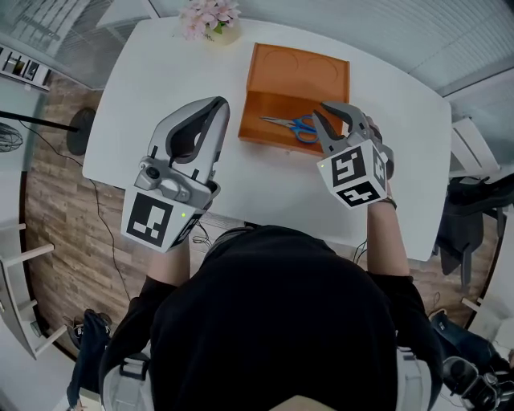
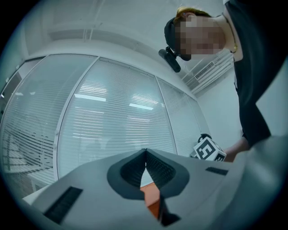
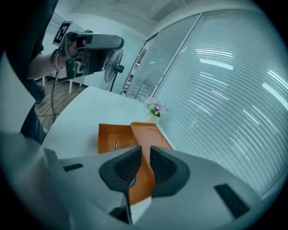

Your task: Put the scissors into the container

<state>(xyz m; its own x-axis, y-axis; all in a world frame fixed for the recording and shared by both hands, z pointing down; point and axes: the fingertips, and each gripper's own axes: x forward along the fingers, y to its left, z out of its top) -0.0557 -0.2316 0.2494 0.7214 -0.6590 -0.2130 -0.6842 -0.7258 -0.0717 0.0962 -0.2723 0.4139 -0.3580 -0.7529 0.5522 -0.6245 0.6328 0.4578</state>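
The scissors, blue-handled, lie inside the orange container, whose lid is folded back flat on the white table. My right gripper hovers over the container's right front corner, open by a narrow gap with nothing in it. In the right gripper view the container and a scissor blade show beyond the right gripper. My left gripper is held over the table left of the container; its tips touch, shut on nothing, as the left gripper also shows in its own view.
A small pot of pink flowers stands at the table's far edge, behind the container. A standing fan is on the floor off the table's left end. A dark chair stands to the right.
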